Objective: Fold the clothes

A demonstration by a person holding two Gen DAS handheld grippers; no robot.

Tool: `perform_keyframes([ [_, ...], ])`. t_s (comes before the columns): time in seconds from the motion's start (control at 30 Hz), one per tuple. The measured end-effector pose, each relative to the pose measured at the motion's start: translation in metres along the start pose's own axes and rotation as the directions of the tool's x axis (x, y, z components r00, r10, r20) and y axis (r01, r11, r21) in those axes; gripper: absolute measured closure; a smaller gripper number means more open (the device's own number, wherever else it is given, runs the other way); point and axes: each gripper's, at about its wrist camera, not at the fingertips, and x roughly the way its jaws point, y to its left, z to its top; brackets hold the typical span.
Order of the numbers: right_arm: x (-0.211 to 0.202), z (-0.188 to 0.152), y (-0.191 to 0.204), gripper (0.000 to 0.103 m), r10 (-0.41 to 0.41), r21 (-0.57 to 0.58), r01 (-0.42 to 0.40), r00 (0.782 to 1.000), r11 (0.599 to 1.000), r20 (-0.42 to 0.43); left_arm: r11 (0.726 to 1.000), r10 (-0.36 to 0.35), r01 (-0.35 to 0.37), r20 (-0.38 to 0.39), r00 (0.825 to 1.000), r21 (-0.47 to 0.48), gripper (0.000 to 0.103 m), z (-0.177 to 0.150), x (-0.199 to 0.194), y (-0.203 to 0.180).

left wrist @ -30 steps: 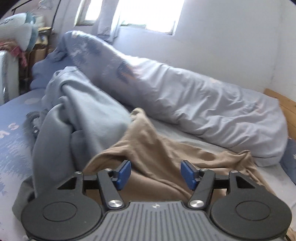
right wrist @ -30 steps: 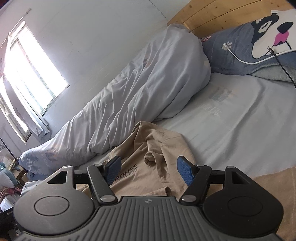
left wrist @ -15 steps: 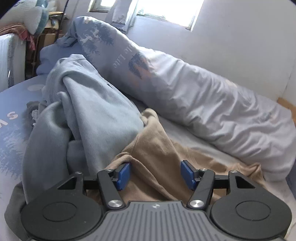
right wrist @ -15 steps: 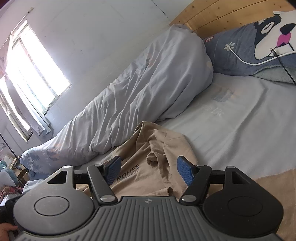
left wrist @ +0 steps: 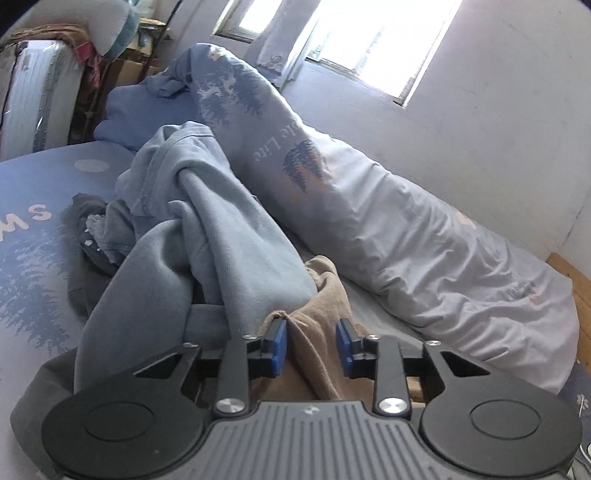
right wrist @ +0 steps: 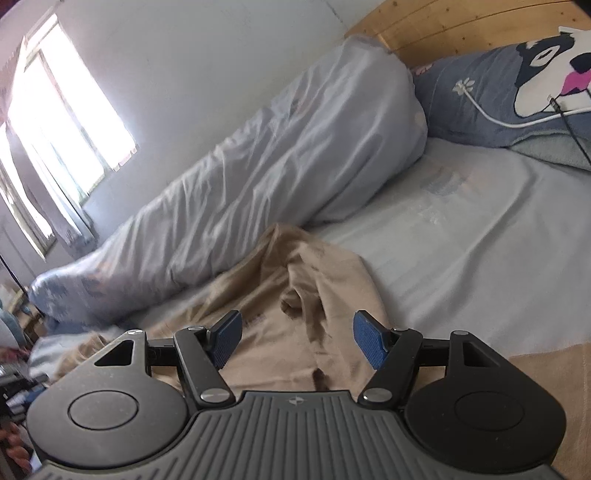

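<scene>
Closing on a raised fold of the soft, light tan shirt (left wrist: 314, 325), the left gripper (left wrist: 311, 347) is not yet clamped, pads apart w/ cloth between; the right gripper (right wrist: 297, 341) is held wide open, empty, above the shirt, which is best pinched at an edge.

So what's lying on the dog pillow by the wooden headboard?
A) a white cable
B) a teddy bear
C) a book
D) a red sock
A: in the right wrist view a white cable curves across the dog pillow, which lies by the wooden headboard; no sock, book or teddy bear is on it.
</scene>
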Motion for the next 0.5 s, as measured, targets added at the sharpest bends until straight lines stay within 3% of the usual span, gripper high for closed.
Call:
perform_keyframes([
  [0.2,0.028,-0.005,0.011,0.04,-0.011,-0.209,-0.004,0.998,0.978,-0.07,0.999,-0.02,0.02,-0.009,1.0,0.025,0.072,0.002,0.003,-0.001],
  [0.23,0.033,-0.004,0.015,0.045,-0.01,-0.265,-0.012,0.997,0.964,-0.081,0.999,-0.023,0.023,-0.018,1.0,0.026,0.082,0.002,0.003,-0.001],
  [0.33,0.045,-0.005,0.031,0.067,-0.004,-0.491,-0.065,0.99,0.869,-0.139,1.0,-0.011,0.012,-0.051,0.999,0.021,0.094,0.005,0.006,0.003],
  [0.5,0.061,-0.008,0.038,0.071,-0.035,-0.69,-0.181,0.957,0.7,-0.287,0.999,-0.02,0.022,-0.052,0.998,0.044,0.097,0.004,0.005,0.007],
])
